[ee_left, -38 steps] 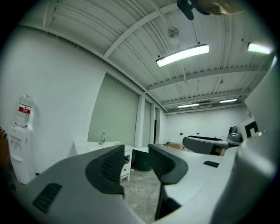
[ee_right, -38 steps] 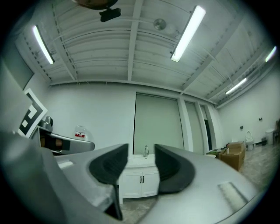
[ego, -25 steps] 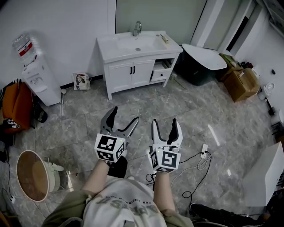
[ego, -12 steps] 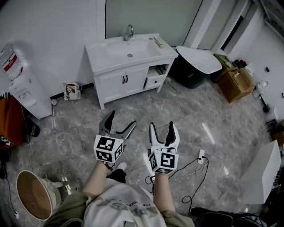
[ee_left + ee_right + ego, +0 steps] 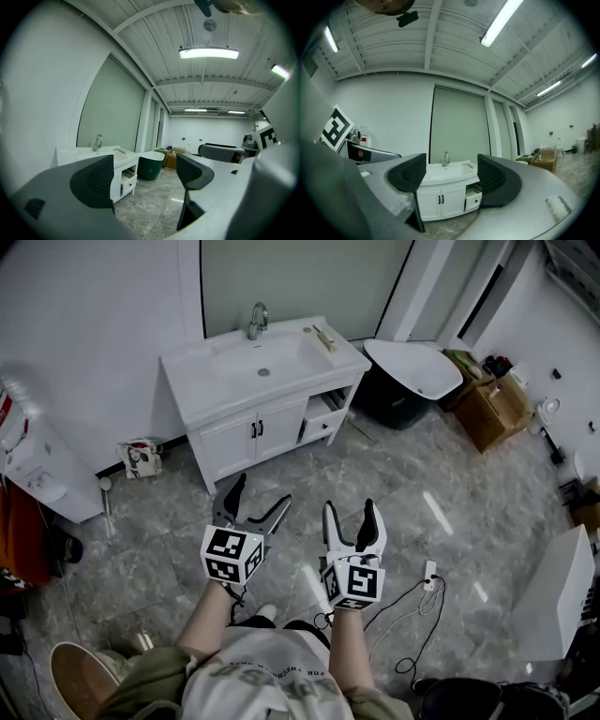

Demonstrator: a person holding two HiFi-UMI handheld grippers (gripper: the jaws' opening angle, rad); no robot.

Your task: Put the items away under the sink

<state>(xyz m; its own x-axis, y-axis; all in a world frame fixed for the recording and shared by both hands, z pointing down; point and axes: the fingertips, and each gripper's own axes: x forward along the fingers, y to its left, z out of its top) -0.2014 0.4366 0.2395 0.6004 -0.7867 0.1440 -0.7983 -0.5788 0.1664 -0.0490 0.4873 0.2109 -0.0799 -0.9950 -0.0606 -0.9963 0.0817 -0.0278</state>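
Head view: floor [image 5: 450,484] meets vanity [image 5: 246,432] (wall-backed).

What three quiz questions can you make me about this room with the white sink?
1. True or false: the left gripper and the right gripper each carry a bottle.
2. Pick one: the cabinet doors under the sink are A) wide open, B) shut, C) missing.
3. Fill in: the shiny thing standing at the back of the sink is the ___.

Key:
1. False: both have their jaws apart with nothing between them.
2. B.
3. tap.
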